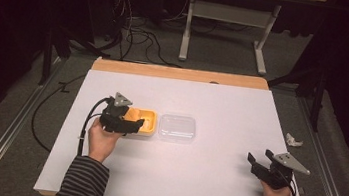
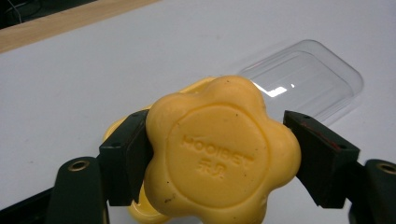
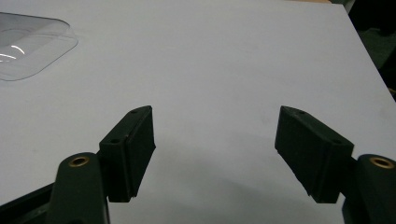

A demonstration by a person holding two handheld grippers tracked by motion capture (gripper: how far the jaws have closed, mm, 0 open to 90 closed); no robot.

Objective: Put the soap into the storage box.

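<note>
White table (image 1: 213, 173), left tool (image 2: 219, 154) gripping yellow soap (image 2: 219, 154), clear lid (image 2: 303, 84)

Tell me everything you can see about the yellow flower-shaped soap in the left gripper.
The yellow soap is a thick, flower-shaped bar with rounded lobes and a matte, waxy-looking surface flecked with a few dark specks. Its face has a raised round centre embossed with lettering. The left gripper holds it, one black jaw pressing each side, the stamped face toward the camera. It sits above the yellow tray, with the clear lid lying on the white table just beyond. Whether its underside touches the tray is unclear.
</note>
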